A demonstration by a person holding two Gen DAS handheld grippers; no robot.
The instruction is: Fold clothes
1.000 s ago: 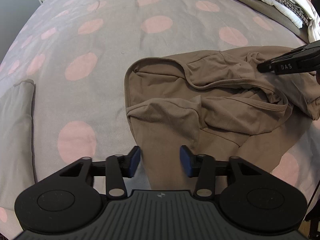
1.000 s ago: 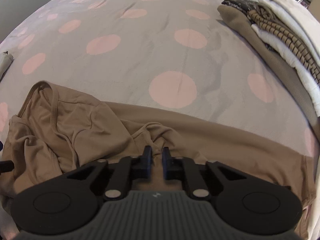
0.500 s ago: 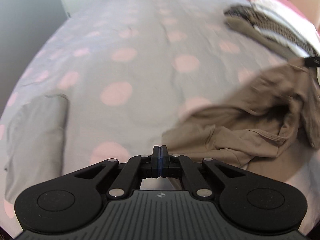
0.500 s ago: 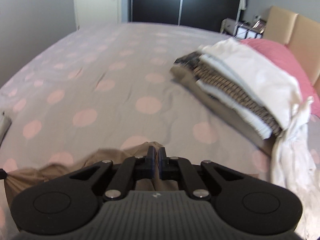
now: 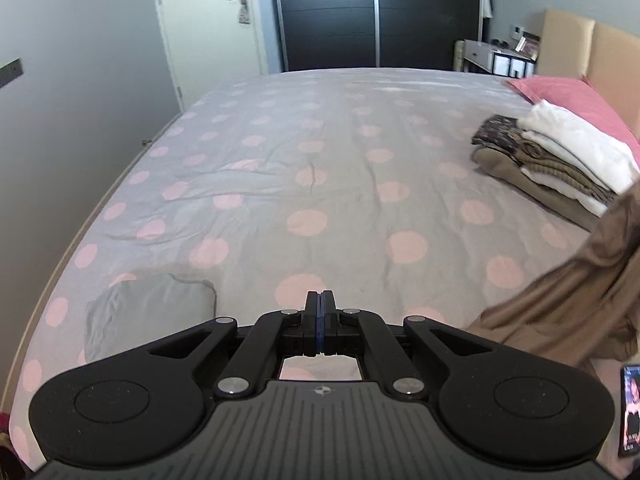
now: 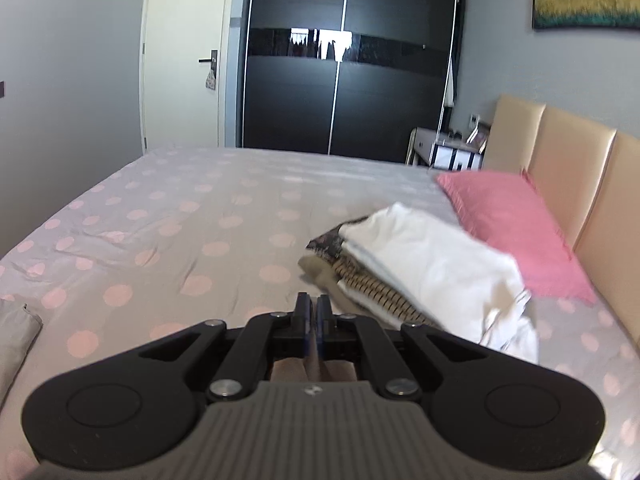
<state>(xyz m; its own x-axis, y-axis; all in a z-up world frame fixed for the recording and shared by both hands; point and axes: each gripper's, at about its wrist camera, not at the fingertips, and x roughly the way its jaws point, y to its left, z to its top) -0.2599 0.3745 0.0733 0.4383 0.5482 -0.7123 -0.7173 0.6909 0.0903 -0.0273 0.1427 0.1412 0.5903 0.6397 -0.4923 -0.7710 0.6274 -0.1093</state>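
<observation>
A tan garment point(image 5: 568, 304) hangs in the air at the right of the left wrist view, lifted off the polka-dot bed point(image 5: 320, 184). My right gripper point(image 6: 311, 312) is shut on a pinch of that tan cloth point(image 6: 312, 368), which shows between and under its fingers. My left gripper point(image 5: 319, 312) is shut, its blue pads pressed together; no cloth shows between them, and the garment hangs to its right.
A stack of folded clothes point(image 6: 412, 272) lies on the bed's right side, next to a pink pillow point(image 6: 508, 224) and a beige headboard point(image 6: 568, 168). A grey folded cloth point(image 5: 148, 312) lies at the near left. A phone point(image 5: 630, 408) sits at the lower right.
Both grippers have risen well above the bed and tilted up. The left one went from open over the garment to shut. The tan garment has been lifted off the bed.
</observation>
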